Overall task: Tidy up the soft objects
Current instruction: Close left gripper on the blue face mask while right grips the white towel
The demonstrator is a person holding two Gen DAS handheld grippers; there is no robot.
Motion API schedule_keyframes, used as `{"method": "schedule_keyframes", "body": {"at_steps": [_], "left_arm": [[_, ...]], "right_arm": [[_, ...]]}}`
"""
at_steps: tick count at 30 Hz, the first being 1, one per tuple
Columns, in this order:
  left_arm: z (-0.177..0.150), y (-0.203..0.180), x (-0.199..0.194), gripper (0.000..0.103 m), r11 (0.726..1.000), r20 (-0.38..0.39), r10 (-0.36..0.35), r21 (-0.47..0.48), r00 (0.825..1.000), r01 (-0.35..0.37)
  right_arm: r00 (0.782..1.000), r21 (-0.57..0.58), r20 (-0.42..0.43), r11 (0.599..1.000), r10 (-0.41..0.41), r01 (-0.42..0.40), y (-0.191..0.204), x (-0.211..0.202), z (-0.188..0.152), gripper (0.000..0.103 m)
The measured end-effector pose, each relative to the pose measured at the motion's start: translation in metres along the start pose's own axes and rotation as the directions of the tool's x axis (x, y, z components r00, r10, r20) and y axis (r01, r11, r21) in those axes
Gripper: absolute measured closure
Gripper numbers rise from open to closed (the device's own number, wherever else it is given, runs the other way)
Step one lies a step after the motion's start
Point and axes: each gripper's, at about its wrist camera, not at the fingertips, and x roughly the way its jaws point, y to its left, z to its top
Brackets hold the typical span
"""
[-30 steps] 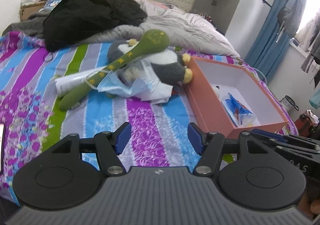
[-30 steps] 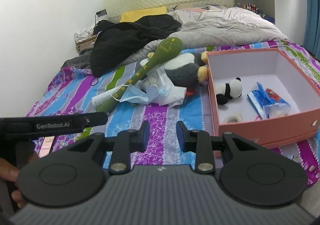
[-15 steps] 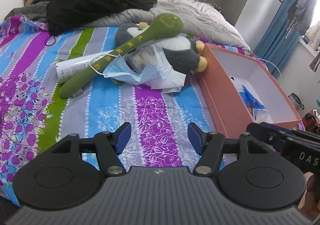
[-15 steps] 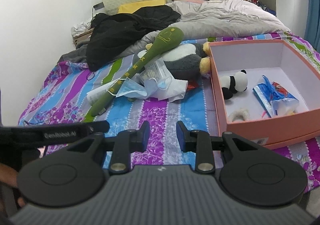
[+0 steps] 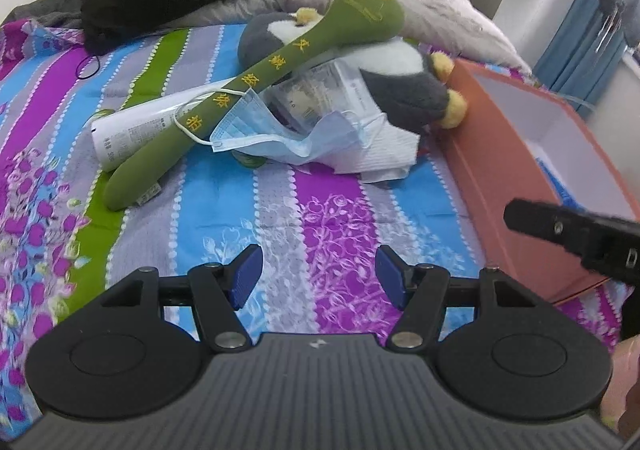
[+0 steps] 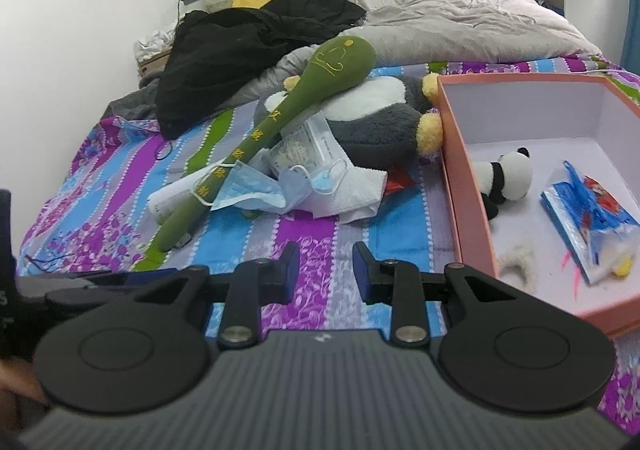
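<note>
**Both grippers over the striped bedspread, short of the pile of soft things**

The left gripper (image 5: 318,270) has its jaws moderately wide apart with nothing between them; the right gripper (image 6: 326,270) has its jaws narrowly parted, also empty. Both hang above bare purple, blue and green striped bedspread (image 5: 248,218). The pile lies ahead of the jaws, apart from them: a long green plush club with yellow embroidered characters (image 5: 256,78) leans across a grey-and-white plush penguin with yellow feet (image 5: 400,78). Under the club lie a white printed tube (image 5: 136,122), a light blue surgical mask (image 5: 272,134), a clear plastic packet (image 5: 320,90) and a folded white tissue (image 5: 384,154). To the right stands an open salmon-pink cardboard box (image 6: 464,170), touching the penguin's feet; it holds a small black-and-white plush panda (image 6: 504,174) and a blue-and-red plastic packet (image 6: 588,222). Behind the pile are a black garment (image 6: 248,42) and a grey quilt (image 6: 460,30). Nothing stands between jaws and pile.

Compared with a second ago, the pile appears larger and nearer in both views, and both jaw gaps are unchanged.
</note>
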Motion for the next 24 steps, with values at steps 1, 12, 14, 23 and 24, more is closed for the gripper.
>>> {"method": "schedule_keyframes", "body": {"at_steps": [1,12,14,23,24], "left_arm": [[0.002,0.000,0.007,0.034,1.000,-0.010,0.007,0.017,1.000,-0.007],[0.030,-0.004,0.080,0.031,0.978,-0.038,0.063,0.202,0.997,-0.054],[0.035,-0.005,0.089,0.031,0.969,-0.026,0.074,0.237,0.997,-0.066],[0.060,0.000,0.122,0.031,0.950,0.028,0.081,0.301,0.996,-0.086],[0.061,0.000,0.126,0.031,0.947,0.030,0.084,0.309,0.996,-0.089]], "right_arm": [[1.000,0.000,-0.005,1.000,-0.006,0.006,-0.001,0.006,0.003,0.071],[0.996,0.014,-0.063,0.997,-0.070,0.071,-0.016,0.081,0.032,0.053],[0.995,0.014,-0.064,0.997,-0.078,0.079,-0.018,0.095,0.035,0.053],[0.990,0.061,-0.099,0.992,-0.101,0.107,-0.034,0.152,0.047,0.053],[0.990,0.066,-0.105,0.992,-0.097,0.105,-0.036,0.159,0.049,0.053]]}}
